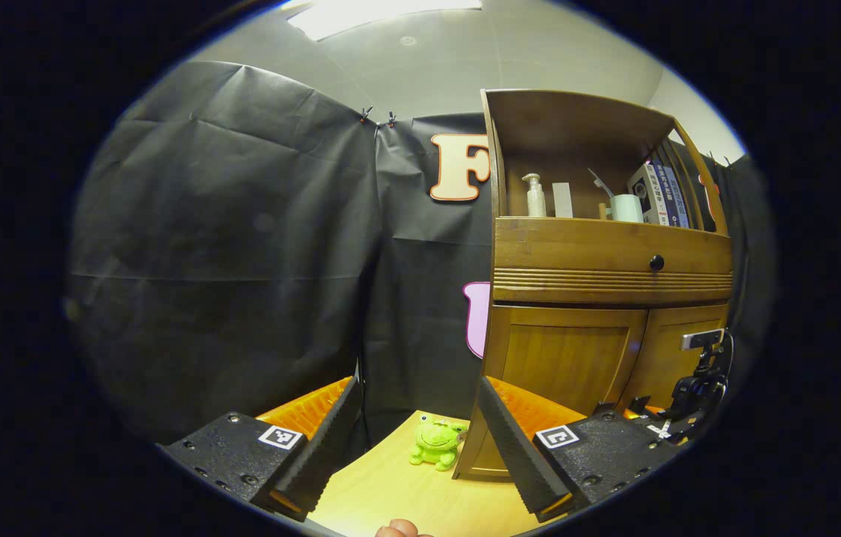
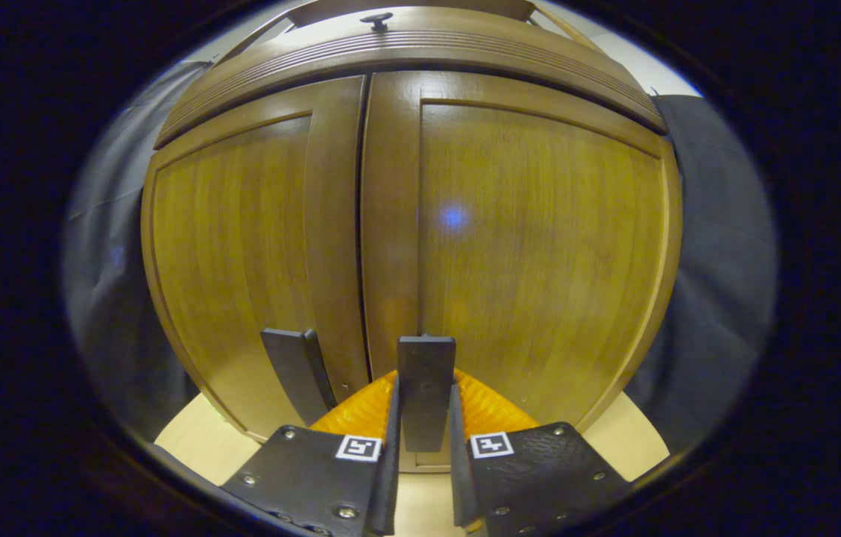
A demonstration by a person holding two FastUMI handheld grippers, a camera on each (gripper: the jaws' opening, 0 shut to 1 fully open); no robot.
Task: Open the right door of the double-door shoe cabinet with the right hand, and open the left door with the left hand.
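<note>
Left view far off, right view close, both facing cabinet [image 1: 607, 298]

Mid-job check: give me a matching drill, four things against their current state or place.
Things:
1. right gripper
2. left gripper
3. left door
4. frog toy

States:
A. closed
B. open, clear of the cabinet
C. on the table by the cabinet's corner
D. shut on the right door's handle

Pairs: 1-D, 2-B, 3-A, 4-C
</note>
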